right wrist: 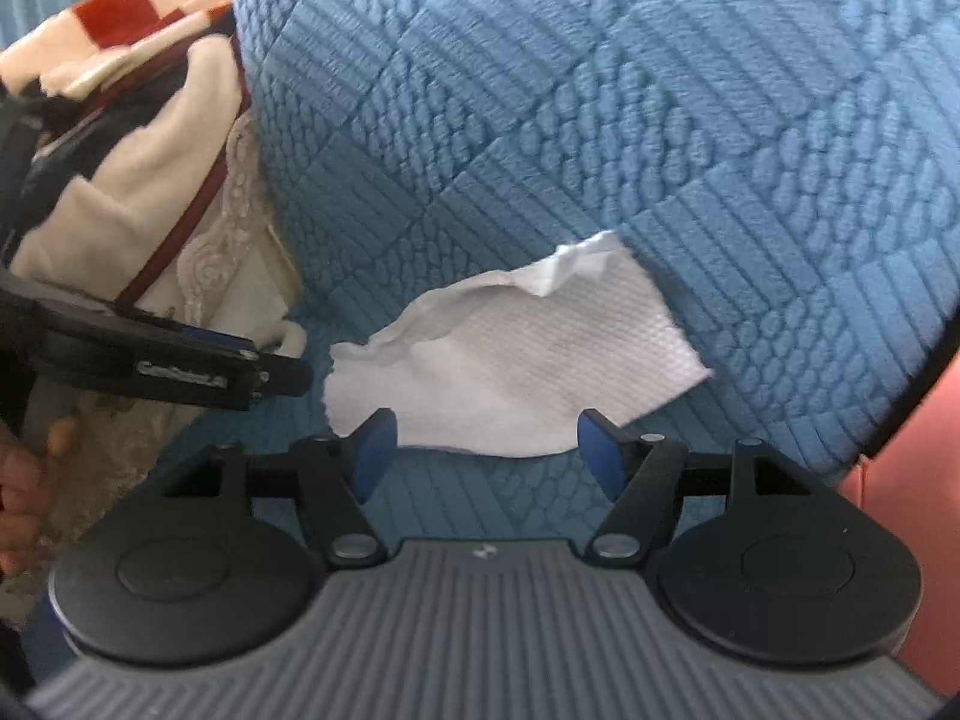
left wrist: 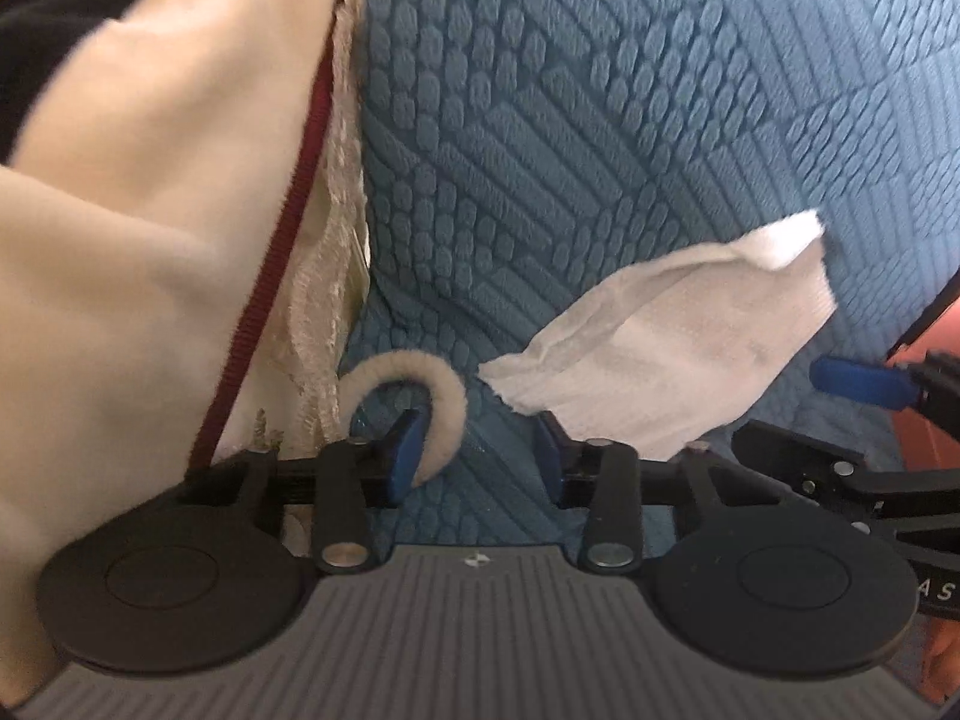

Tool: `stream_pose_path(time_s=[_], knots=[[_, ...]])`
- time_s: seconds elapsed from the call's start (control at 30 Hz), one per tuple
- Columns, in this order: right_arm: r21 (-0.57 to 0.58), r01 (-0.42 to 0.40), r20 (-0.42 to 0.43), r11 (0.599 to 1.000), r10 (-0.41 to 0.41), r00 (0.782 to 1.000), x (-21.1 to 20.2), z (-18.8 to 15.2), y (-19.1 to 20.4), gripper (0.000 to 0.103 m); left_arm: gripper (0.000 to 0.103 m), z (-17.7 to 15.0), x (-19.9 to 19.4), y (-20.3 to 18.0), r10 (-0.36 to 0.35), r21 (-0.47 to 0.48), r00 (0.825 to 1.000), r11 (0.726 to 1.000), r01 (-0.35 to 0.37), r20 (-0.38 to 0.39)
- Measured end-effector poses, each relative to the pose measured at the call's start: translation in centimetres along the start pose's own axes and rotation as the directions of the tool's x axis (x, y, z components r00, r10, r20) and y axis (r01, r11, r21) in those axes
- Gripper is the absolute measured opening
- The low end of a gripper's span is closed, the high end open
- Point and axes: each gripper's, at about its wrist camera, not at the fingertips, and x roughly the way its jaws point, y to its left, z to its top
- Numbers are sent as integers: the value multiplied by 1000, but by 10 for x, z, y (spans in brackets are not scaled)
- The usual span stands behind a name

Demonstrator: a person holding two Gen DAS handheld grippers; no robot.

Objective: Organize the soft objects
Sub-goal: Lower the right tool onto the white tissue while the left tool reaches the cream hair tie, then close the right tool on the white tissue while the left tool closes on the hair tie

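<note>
Below both cameras, a white cloth (right wrist: 510, 360) lay crumpled on a blue quilted cover (right wrist: 600, 120) with a raised pattern of ribs and ovals. In the right wrist view the right gripper (right wrist: 487, 450) stood with its blue pads apart, one at each side of the cloth's near edge; the cloth's lower rim sat between them, but the pads were not pressing on it, so that gripper was released and grasped nothing.

In the left wrist view the left gripper (left wrist: 477, 450) was also unclenched, its pads parted over the blue cover. A fuzzy cream loop (left wrist: 420, 384) curved over the left pad, and whether it touched the pad could not be told. The white cloth (left wrist: 660, 348) lay just right of this gripper, its near corner overlapping the right finger. To the left rose a cream cushion (left wrist: 150, 210) with dark red piping (left wrist: 300, 180) and a lace edging (left wrist: 336, 240), resting against the blue cover.

The right gripper's blue fingertip (left wrist: 858, 381) showed at the right edge of the left view, near the cloth. A hand (right wrist: 24, 498) holding the left gripper appeared at the lower left of the right view.
</note>
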Motion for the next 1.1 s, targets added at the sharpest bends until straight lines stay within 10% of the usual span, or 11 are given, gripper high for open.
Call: stream_pose_path(time_s=[0.33, 0.67, 0.8, 0.93, 1.1], knots=[[-48, -17, -21, 999, 16, 1000, 38, 2, 14, 69, 14, -3, 17, 0, 58, 5, 998, 998, -58, -24], [-138, -7, -61, 990, -1, 998, 60, -5, 27, 67, 10, -1, 16, 2, 37, -25, 999, 999, -38, -25], [-104, -17, -74, 994, 9, 997, 61, -3, 22, 53, 9, 1, 11, 2, 14, -36, 1000, 999, -15, -26], [-86, -7, -90, 996, -1, 996, 60, 2, 17, 16, 8, 0, -3, 0, -7, -38, 1000, 999, 6, -14], [-33, -6, -104, 999, 3, 995, 43, 8, 2, 12, 8, 2, -19, 2, -25, -53, 1000, 998, 25, 7]])
